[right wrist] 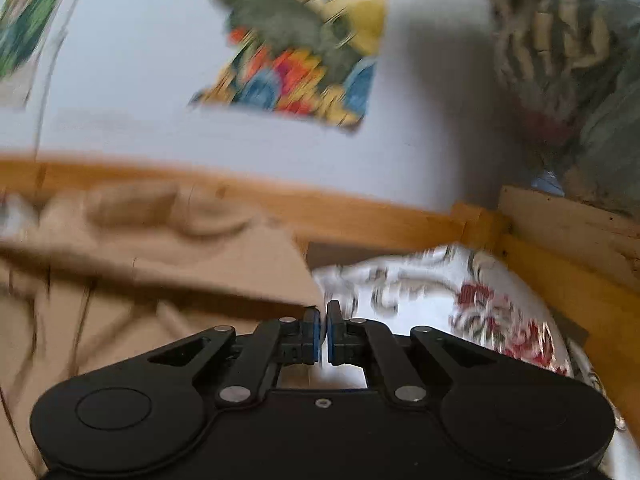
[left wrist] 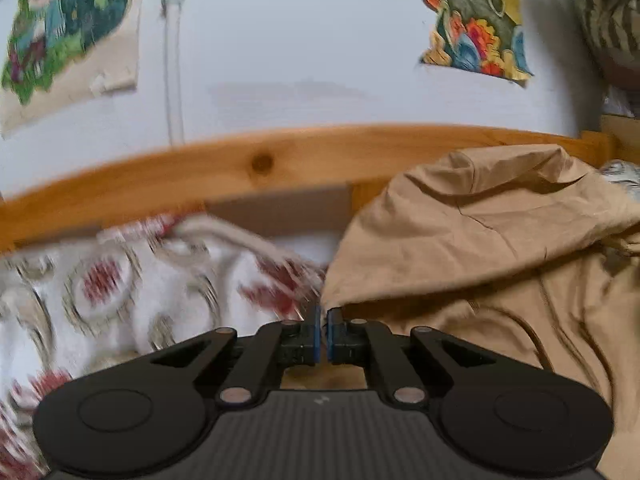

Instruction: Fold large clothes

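Observation:
A large tan garment (left wrist: 480,240) lies bunched on a bed with a floral sheet (left wrist: 120,280), filling the right half of the left wrist view. Its left edge comes to a point at my left gripper (left wrist: 324,314), whose blue-padded jaws are shut on that edge. In the blurred right wrist view the same tan garment (right wrist: 140,260) covers the left side, and its right corner runs down into my right gripper (right wrist: 323,312), which is shut on it. The floral sheet (right wrist: 460,300) shows to the right of that gripper.
A wooden bed rail (left wrist: 260,164) runs along the far side, against a white wall with colourful posters (left wrist: 476,20). In the right wrist view a wooden bed frame corner (right wrist: 492,220) and a striped bundle of cloth (right wrist: 560,60) stand at the right.

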`<state>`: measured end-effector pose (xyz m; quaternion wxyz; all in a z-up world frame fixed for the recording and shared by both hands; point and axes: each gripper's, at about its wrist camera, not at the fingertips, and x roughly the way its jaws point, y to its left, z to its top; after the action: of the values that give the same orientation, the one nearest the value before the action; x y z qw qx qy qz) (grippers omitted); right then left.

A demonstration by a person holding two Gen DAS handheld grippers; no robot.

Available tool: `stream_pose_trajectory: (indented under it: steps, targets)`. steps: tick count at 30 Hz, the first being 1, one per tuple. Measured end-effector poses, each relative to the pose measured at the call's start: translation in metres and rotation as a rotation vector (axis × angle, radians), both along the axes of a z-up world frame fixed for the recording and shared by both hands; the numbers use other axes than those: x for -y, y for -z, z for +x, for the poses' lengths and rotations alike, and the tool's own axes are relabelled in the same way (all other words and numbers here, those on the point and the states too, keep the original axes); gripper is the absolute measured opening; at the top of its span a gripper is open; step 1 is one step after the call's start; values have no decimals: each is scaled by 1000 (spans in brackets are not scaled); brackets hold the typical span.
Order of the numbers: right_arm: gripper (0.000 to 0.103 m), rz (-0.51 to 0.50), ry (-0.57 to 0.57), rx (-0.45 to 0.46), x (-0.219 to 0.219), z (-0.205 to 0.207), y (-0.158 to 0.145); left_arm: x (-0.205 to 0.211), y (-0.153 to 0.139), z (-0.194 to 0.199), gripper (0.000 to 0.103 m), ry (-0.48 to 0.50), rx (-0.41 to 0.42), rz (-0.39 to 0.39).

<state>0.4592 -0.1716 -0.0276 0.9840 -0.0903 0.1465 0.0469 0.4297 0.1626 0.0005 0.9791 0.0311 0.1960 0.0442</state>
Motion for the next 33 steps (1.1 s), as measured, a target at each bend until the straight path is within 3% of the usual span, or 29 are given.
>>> stream_pose_trajectory:
  steps: [2,4,5,9,11,13,15,19,21,22,23,24,26,28,30,33]
  targets:
    - [10,53,-6,-54,7,-3,2,0,4,-5,2,15,5,10]
    - [30,80,8,-48,9,-18,-7,-1,6,-11,2,23,27,27]
    - [34,96,-10,-45,8,-28,-14,-2,7,-13,2,29,35,28]
    - [53,119,-169,-12,-7,-49,-58,-1,13,-18,2,62,58,54]
    - [73,213,-277,-69,-19,-38,-77,-2,16,-20,2,67,62,45]
    - [75,406,-330,-172,-33,-11,-87,-4,19,-22,2,69,57,34]
    - [77,561,-310,-291,-50,23,-87,-5,21,-25,2,72,51,31]
    - [78,793,-96,-394,-80,78,-83,-6,21,-34,2,96,49,16]
    - [77,831,-19,-438,-91,102,-81,-5,22,-37,2,107,48,21]
    - [67,828,32,-489,-96,114,-79,-5,23,-39,2,112,48,27]
    - [46,861,69,-515,-97,121,-73,-5,23,-40,2,118,45,30]
    - [37,892,105,-538,-98,126,-68,-6,22,-40,3,129,37,26]
    - [6,866,144,-566,-101,126,-64,-10,16,-45,5,166,32,-9]
    - [1,830,110,-528,-100,117,-69,-15,9,-60,9,219,73,-74]
    - [0,803,59,-497,-96,105,-79,-14,3,-76,22,266,125,-107]
    - [0,785,-20,-484,-87,81,-93,-2,-10,-91,22,369,158,-150]
